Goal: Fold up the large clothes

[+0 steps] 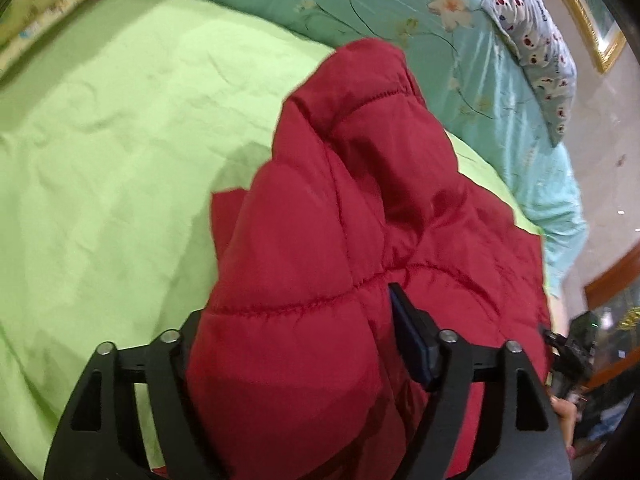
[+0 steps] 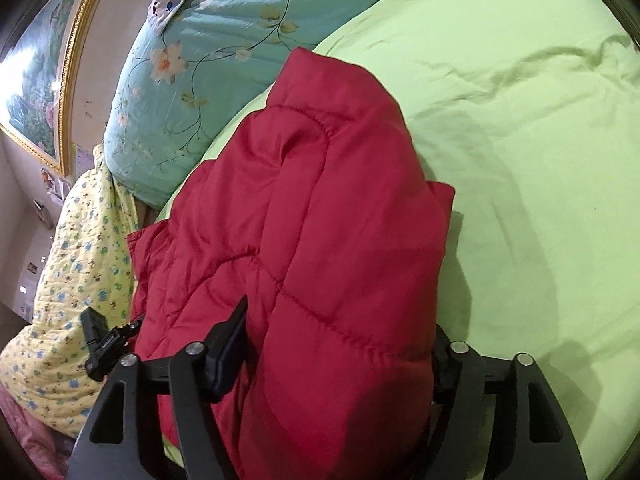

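A red quilted puffer jacket [image 1: 360,208] lies bunched on a light green bed sheet [image 1: 112,152]. My left gripper [image 1: 296,320] is shut on a thick fold of it; the left finger is hidden under the fabric and the right finger's blue pad [image 1: 412,340] presses the fold. In the right wrist view the same jacket [image 2: 320,208] fills the middle. My right gripper [image 2: 340,340] is shut on another thick fold, its left pad [image 2: 230,352] against the fabric. The left gripper [image 2: 100,340] shows at the jacket's left edge.
A teal floral quilt [image 1: 360,4] lies along the far side of the bed, with a patterned pillow [image 1: 536,40]. A yellow printed blanket [image 2: 76,264] lies at the left in the right wrist view. A gold-framed picture [image 2: 36,80] hangs on the wall.
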The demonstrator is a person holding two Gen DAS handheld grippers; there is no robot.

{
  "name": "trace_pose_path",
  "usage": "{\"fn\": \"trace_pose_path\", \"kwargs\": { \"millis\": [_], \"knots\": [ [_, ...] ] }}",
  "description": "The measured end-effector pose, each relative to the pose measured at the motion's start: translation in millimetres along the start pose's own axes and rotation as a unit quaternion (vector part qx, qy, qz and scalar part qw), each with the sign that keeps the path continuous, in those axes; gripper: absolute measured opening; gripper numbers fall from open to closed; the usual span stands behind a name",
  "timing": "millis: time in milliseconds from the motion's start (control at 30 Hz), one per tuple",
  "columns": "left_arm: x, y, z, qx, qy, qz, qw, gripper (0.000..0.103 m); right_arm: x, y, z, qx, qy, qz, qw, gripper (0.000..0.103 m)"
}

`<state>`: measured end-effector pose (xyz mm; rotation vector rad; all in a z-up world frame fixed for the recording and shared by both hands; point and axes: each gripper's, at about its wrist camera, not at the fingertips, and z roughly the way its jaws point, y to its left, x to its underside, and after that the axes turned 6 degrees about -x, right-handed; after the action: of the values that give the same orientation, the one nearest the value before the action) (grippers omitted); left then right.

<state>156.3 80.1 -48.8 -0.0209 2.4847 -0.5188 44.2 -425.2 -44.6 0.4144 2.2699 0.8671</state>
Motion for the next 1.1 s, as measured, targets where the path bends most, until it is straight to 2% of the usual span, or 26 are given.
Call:
{"fn": "trace_pose_path", "kwargs": {
  "millis": [67,133,400,567,700,867,933,1033,1100],
  "knots": [
    [1.4,-3.7,-6.1,-0.025,-0.018,-0.002,0.9995,0.086,1.9,-3.3,-0.6,0.0,-0.007,0.0,1.0,0.078],
    [2.1,-6.0,-13.0,-0.051,-0.036,-0.006,0.998,0.088,3.1,-7.8,-1.0,-0.007,-0.015,0.002,1.0,0.079],
    [4.7,-8.0,-35.9,-0.086,-0.076,-0.036,0.9927,0.088,4.9,-12.5,-3.1,-0.017,-0.027,-0.001,0.999,0.082],
    [8.6,-19.3,-57.6,-0.081,-0.099,-0.027,0.9914,0.088,4.4,-13.8,-4.3,-0.019,-0.031,0.002,0.999,0.083],
    [16.1,-39.8,-73.0,-0.066,-0.108,0.017,0.9918,0.088,5.2,-10.0,-6.2,-0.008,-0.037,0.001,0.999,0.088],
    [30.7,-77.6,-74.1,-0.025,-0.086,0.079,0.9928,0.088,5.8,-10.9,-11.6,-0.005,-0.049,0.007,0.999,0.089],
    [39.9,-96.0,-70.4,-0.009,-0.072,0.114,0.9908,0.088,5.9,-11.4,-13.1,-0.004,-0.05,0.009,0.999,0.089],
    [54.8,-122.2,-61.6,-0.009,-0.052,0.164,0.985,0.088,7.9,-10.1,-18.7,0.002,-0.061,0.007,0.998,0.089],
    [60.6,-130.2,-56.5,-0.008,-0.043,0.177,0.9832,0.088,9.2,-7.1,-26.3,0.015,-0.078,0.002,0.997,0.089]
  ]
}}
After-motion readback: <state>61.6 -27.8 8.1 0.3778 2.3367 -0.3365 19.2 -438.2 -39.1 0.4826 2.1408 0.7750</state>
